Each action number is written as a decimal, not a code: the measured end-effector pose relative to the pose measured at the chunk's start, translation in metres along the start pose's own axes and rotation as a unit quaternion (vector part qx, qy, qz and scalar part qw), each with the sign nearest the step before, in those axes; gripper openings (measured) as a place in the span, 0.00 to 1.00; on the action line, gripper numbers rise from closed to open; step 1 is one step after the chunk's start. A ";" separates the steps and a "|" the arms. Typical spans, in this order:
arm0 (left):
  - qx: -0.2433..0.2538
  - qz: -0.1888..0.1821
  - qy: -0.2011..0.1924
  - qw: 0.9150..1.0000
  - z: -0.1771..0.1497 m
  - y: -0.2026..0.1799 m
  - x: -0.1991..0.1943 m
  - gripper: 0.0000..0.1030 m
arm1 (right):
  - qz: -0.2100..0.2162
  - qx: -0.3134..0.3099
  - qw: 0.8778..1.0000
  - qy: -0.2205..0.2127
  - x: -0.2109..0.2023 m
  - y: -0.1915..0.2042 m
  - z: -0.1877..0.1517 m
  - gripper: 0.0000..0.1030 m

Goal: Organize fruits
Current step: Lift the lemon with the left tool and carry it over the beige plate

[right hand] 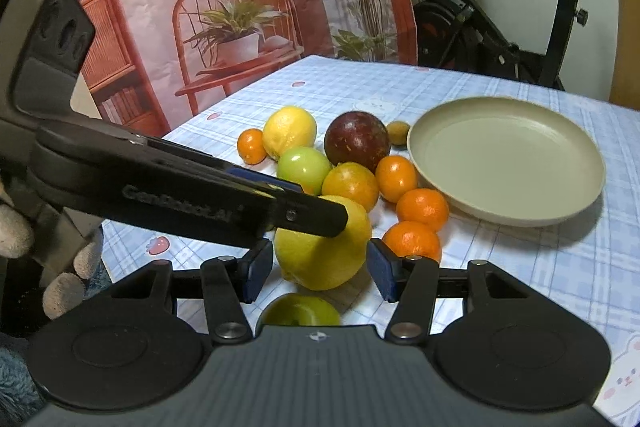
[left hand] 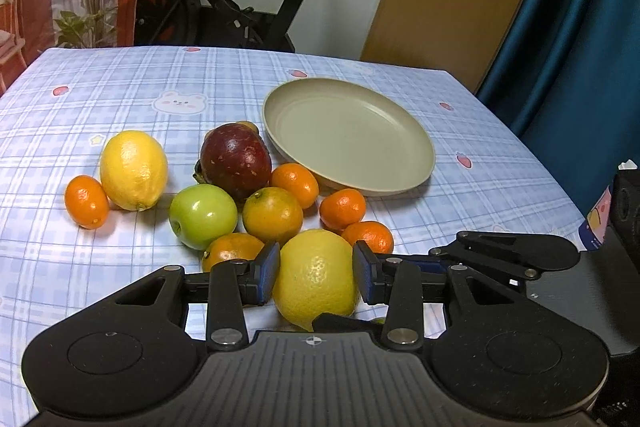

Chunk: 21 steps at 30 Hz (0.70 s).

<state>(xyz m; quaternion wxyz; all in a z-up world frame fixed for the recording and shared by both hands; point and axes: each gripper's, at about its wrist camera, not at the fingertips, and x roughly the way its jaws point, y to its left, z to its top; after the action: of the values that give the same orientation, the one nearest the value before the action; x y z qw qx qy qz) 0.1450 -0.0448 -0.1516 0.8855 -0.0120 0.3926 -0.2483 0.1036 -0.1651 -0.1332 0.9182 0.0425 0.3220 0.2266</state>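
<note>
- So, the left gripper (left hand: 316, 273) sits low centre of its own view with a lemon (left hand: 316, 279) between its blue pads; both pads look pressed onto the peel, so it's gripping that lemon.
- In the right wrist view the same lemon (right hand: 324, 251) is at lower centre, and the left gripper's black arm comes in from the left edge and lies across the top of it.
- The right gripper (right hand: 320, 269) straddles that lemon too, but there's a visible gap at each pad, so it's open and holding nothing.
- The rest of the fruit pile is just above the lemon in the left view: a green apple (left hand: 202, 215), a red apple (left hand: 236, 159), a second lemon (left hand: 134, 175) at left, plus several small oranges.
- The plate (left hand: 412, 131) is right of centre, with nothing on it, just beside the pile.
- Everything's on a blue plaid tablecloth (left hand: 120, 87).
</note>
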 end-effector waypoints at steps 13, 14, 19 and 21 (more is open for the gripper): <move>0.005 0.004 0.002 1.000 -0.004 -0.003 -0.005 0.42 | 0.011 0.026 1.000 0.011 0.018 -0.005 -0.001 0.58; 0.008 0.004 0.004 1.000 -0.005 -0.005 -0.007 0.42 | 0.011 0.027 1.000 0.011 0.017 -0.005 -0.001 0.58; 0.008 0.008 0.012 1.000 -0.010 -0.006 -0.012 0.42 | 0.012 0.030 0.999 0.009 0.016 -0.006 -0.002 0.58; -0.013 0.011 0.018 1.000 -0.008 0.001 -0.010 0.43 | 0.011 0.028 1.000 0.009 0.016 -0.005 -0.003 0.58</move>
<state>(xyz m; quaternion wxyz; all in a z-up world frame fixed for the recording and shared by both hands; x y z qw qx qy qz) 0.1334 -0.0381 -0.1503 0.8808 -0.0148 0.4117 -0.2334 0.1147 -0.1629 -0.1456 0.9113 0.0697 0.3356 0.2283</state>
